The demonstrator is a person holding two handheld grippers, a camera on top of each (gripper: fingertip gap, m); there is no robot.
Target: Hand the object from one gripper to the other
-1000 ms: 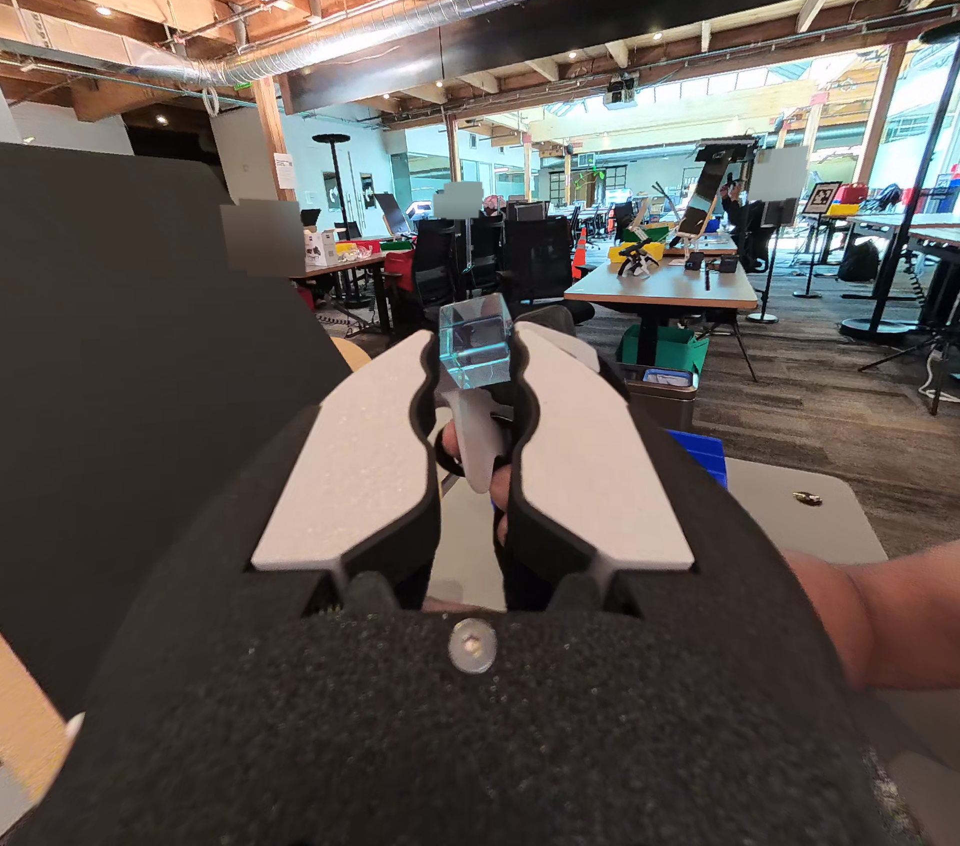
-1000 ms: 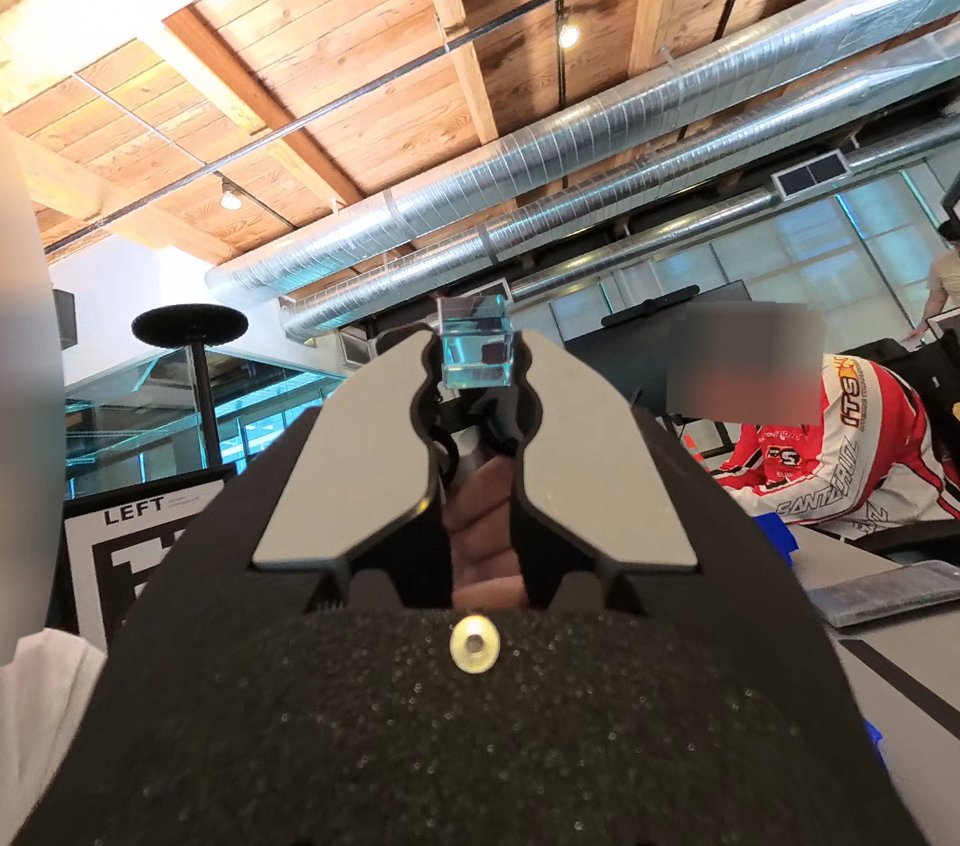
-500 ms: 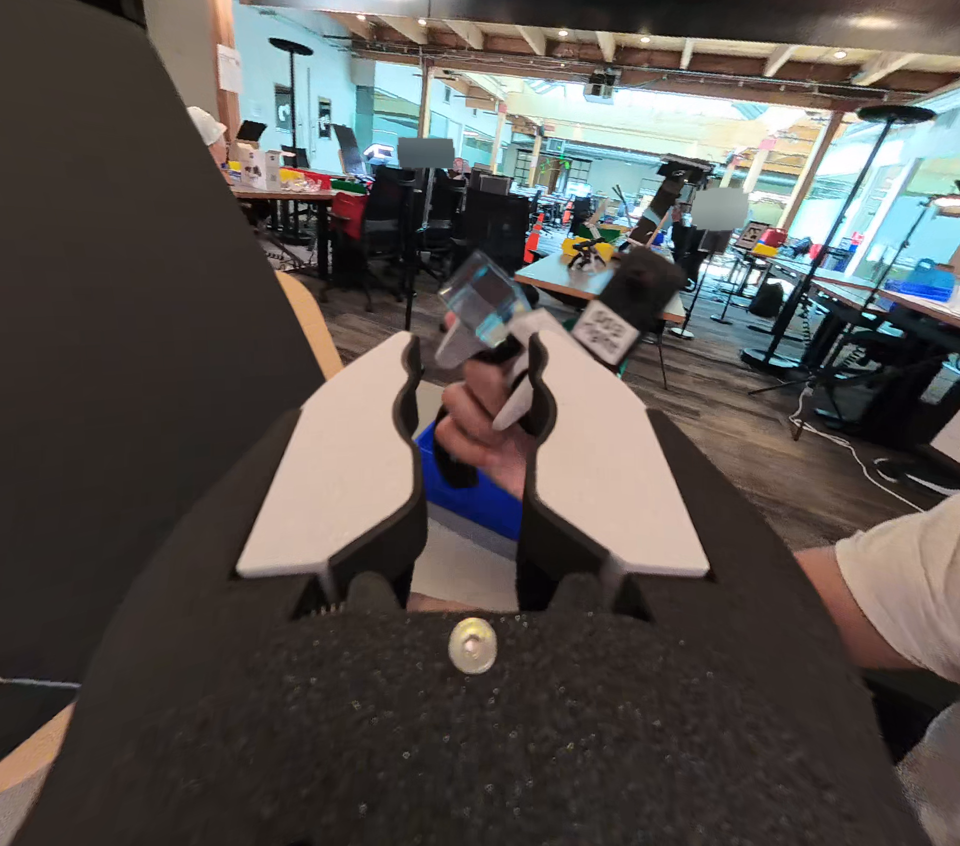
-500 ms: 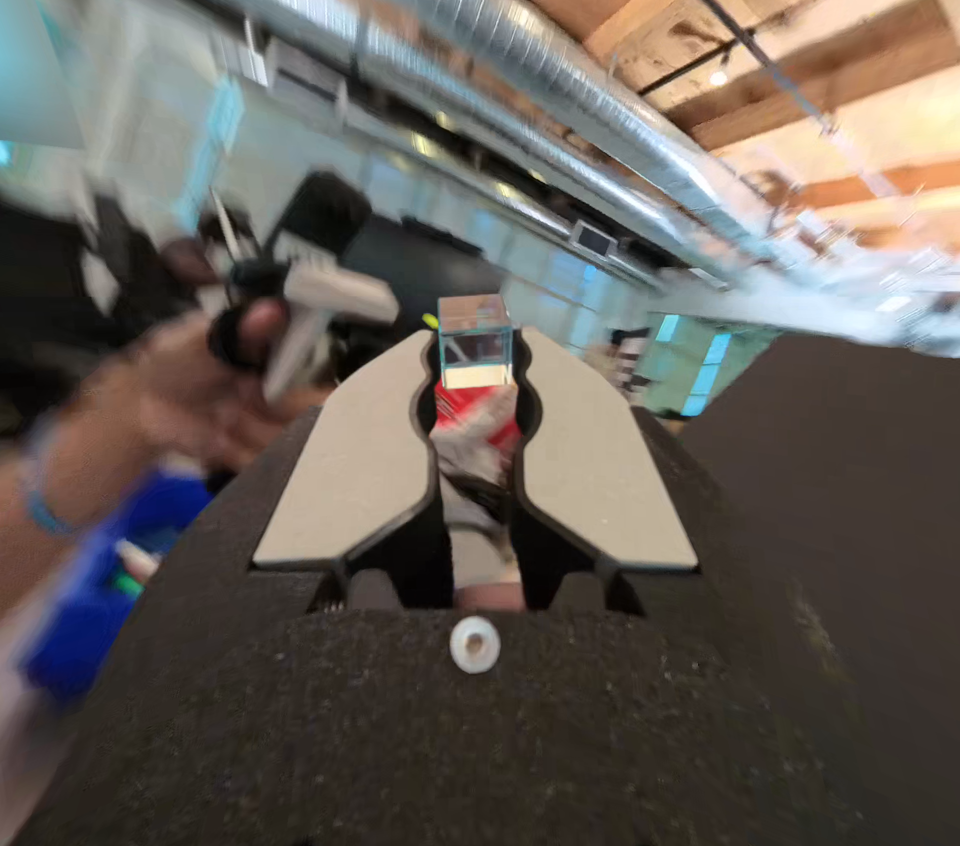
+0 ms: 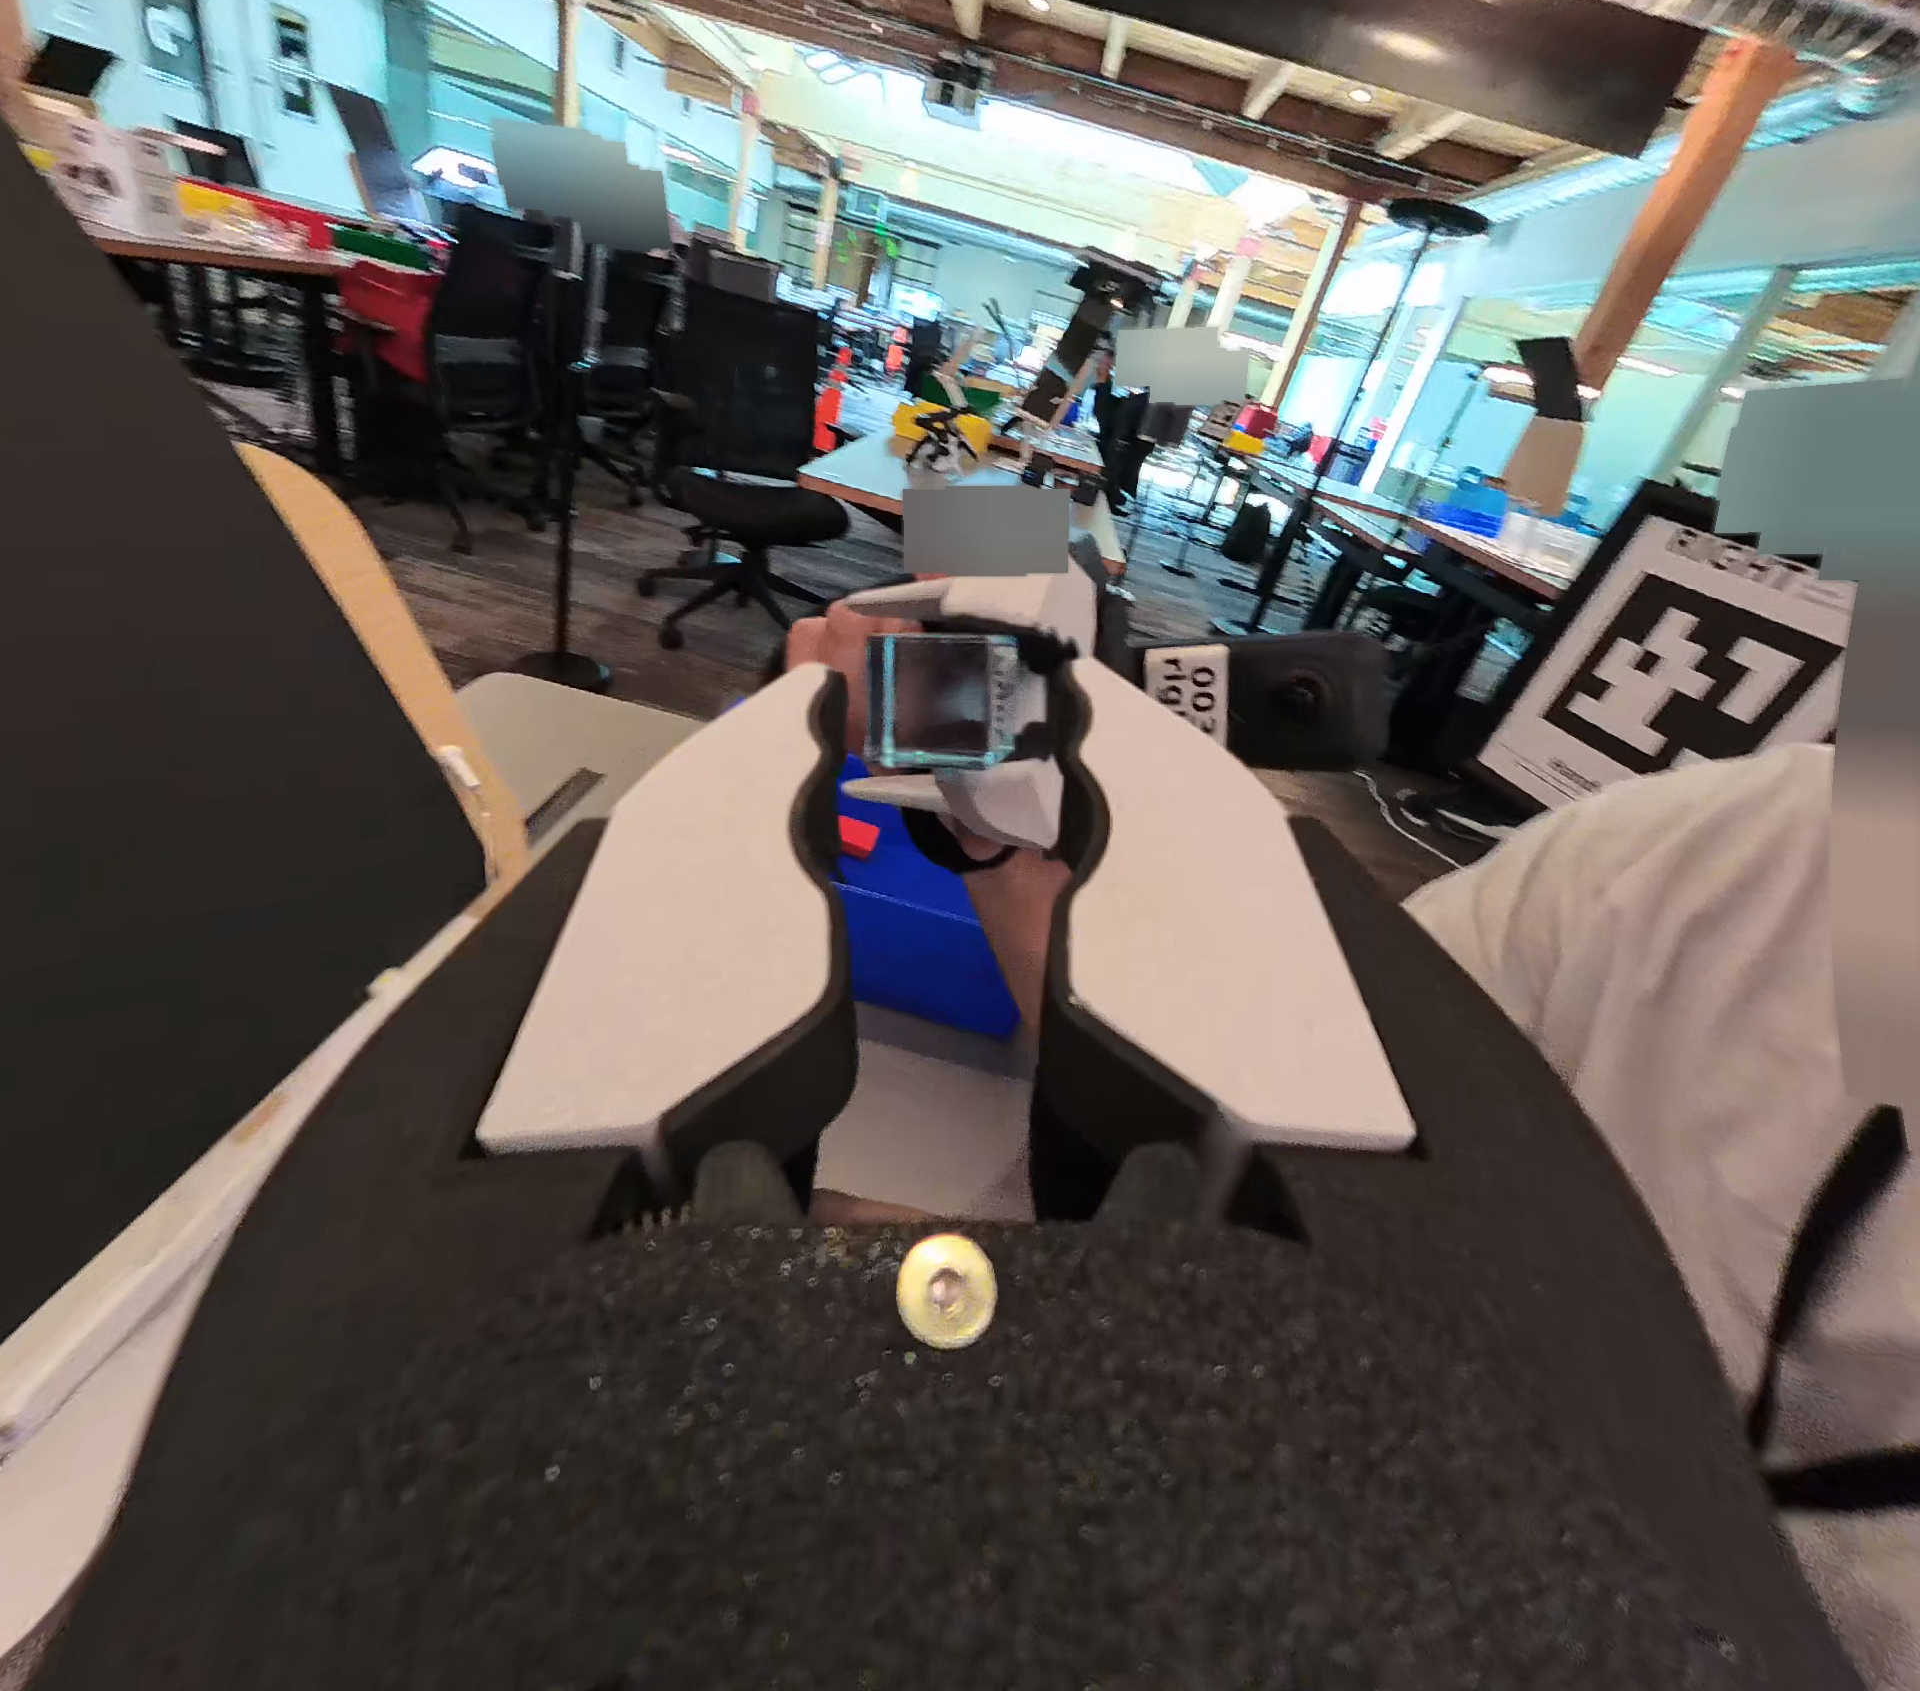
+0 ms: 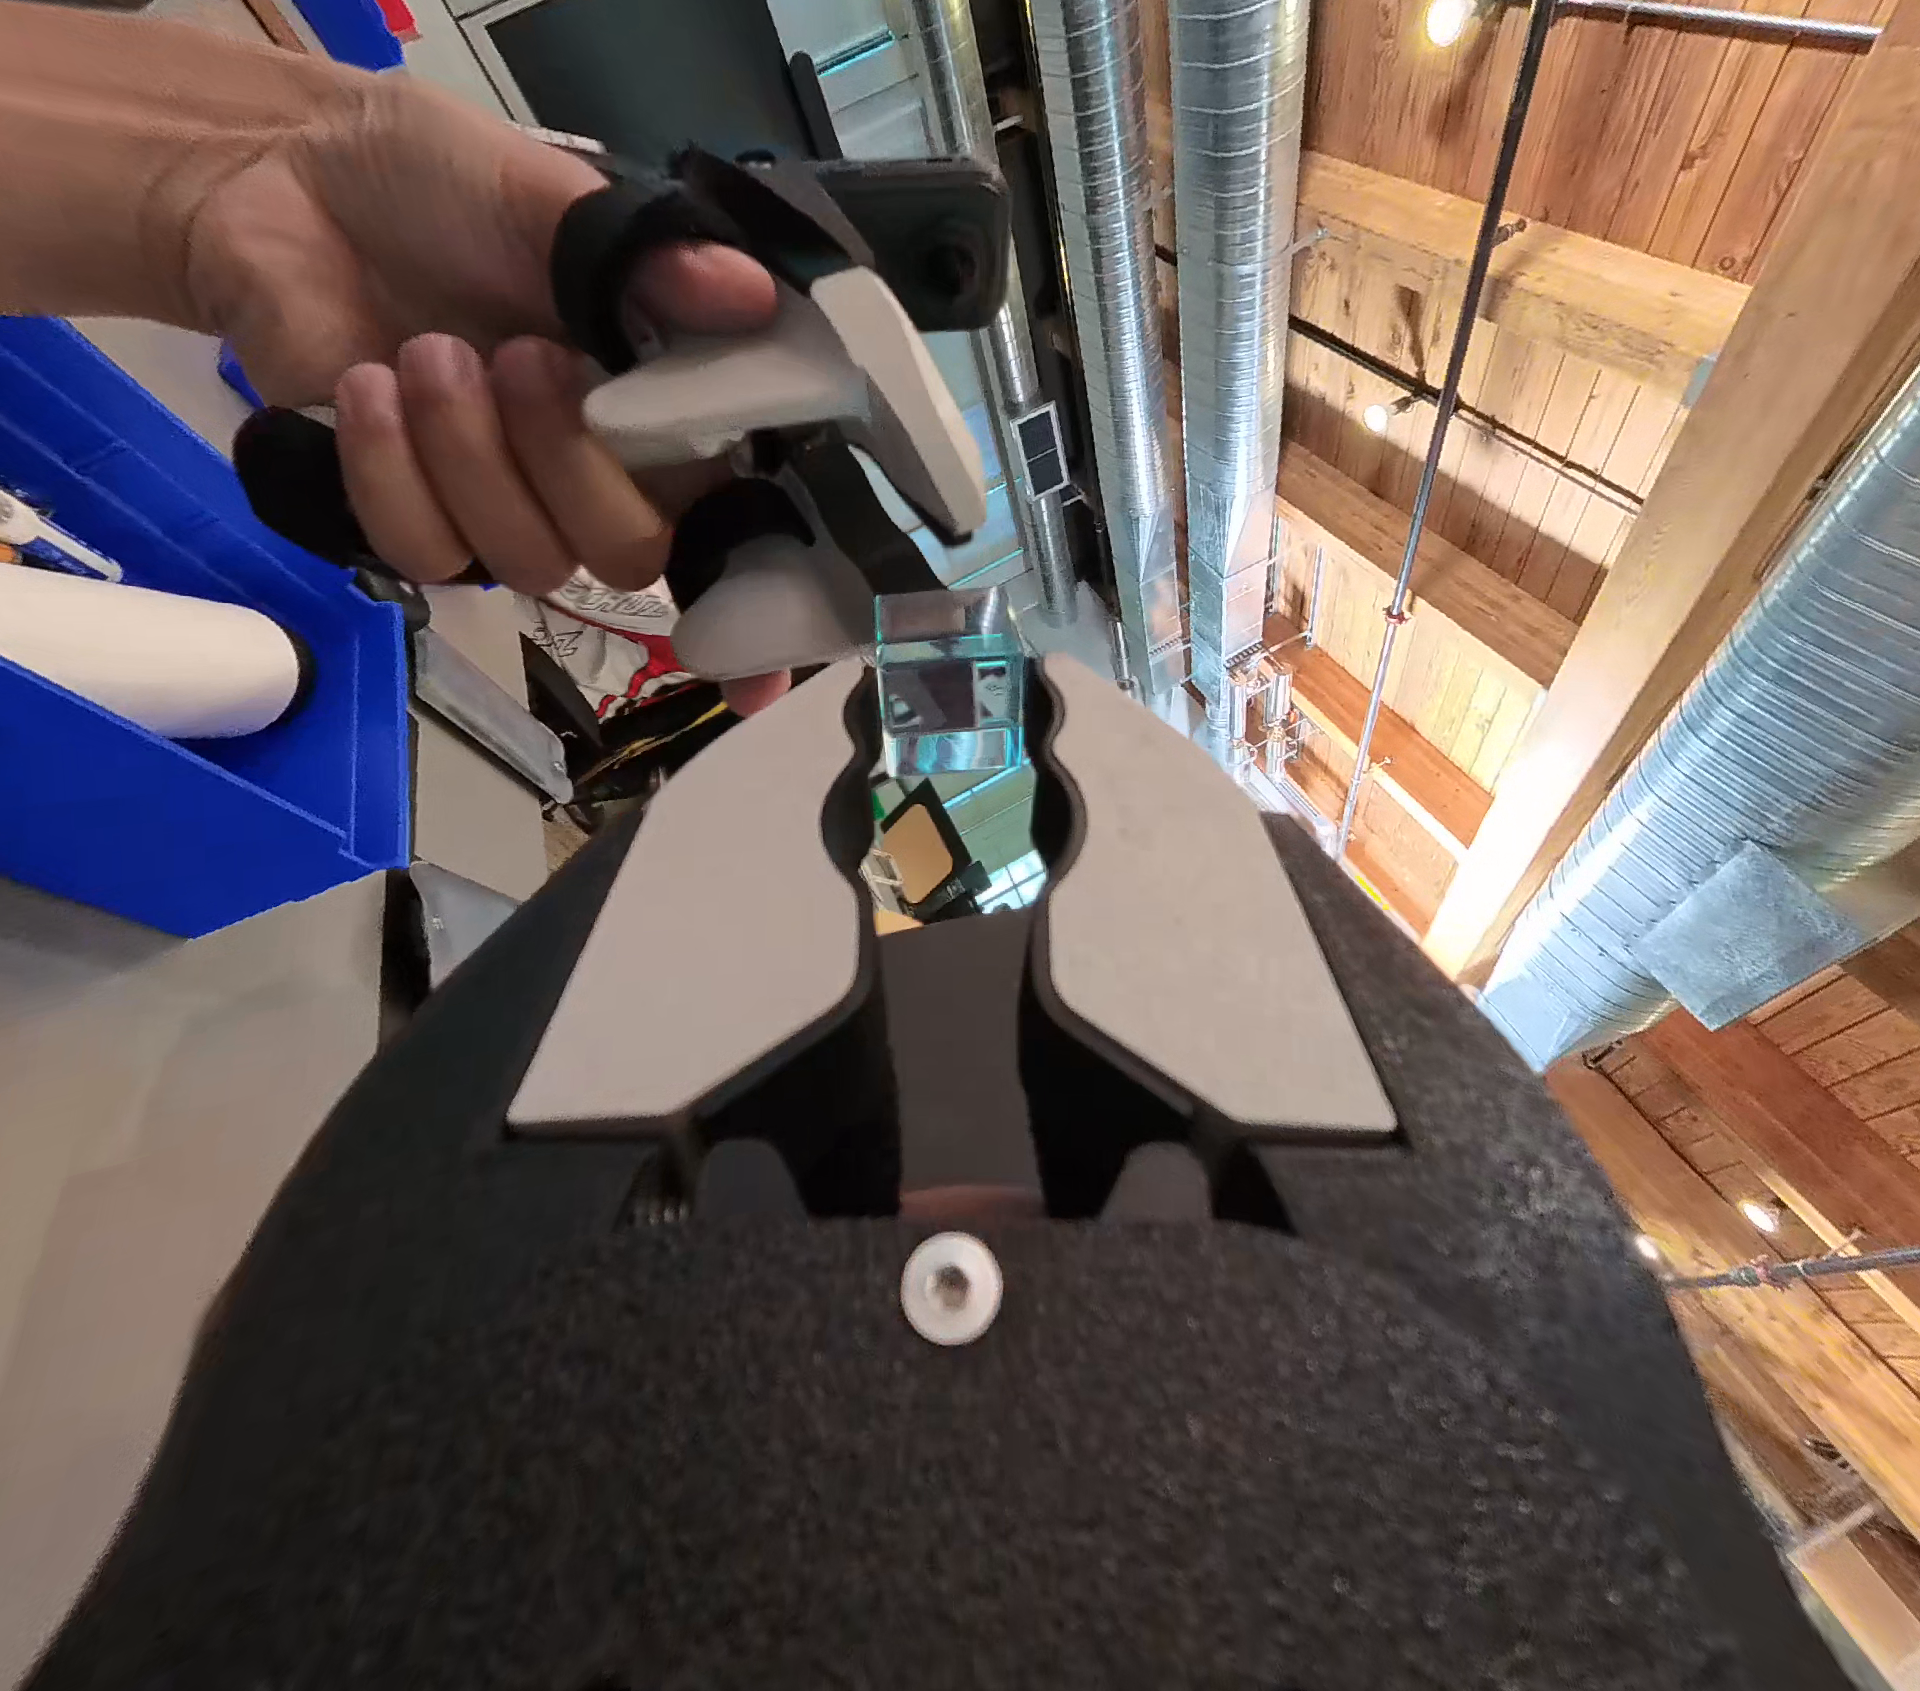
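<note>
A clear glass-like cube [image 6: 951,696] is clamped between the fingertips of my right gripper [image 6: 951,706], which is shut on it and held up toward the ceiling. In the left wrist view the cube [image 5: 935,701] sits in the gap between the tips of my left gripper [image 5: 951,706], which is open with space on both sides. The right gripper's white fingers [image 5: 997,602] pinch the cube from above and below there. In the right wrist view the left gripper [image 6: 912,583] comes in from the upper left, open, held by a hand [image 6: 364,291], its lower finger by the cube's top edge.
A blue bin [image 5: 914,935] stands on the grey table below the grippers; it also shows in the right wrist view [image 6: 208,706] with a white roll [image 6: 135,654] in it. A black panel [image 5: 156,602] fills the left. A black-and-white marker board [image 5: 1683,675] stands right. Left and right tips are no more than a few centimetres apart.
One second ago both grippers were shut on the cube. The left gripper then opened and the right one swung away with it. Now the right gripper has turned and the cube is back between the open left fingertips.
</note>
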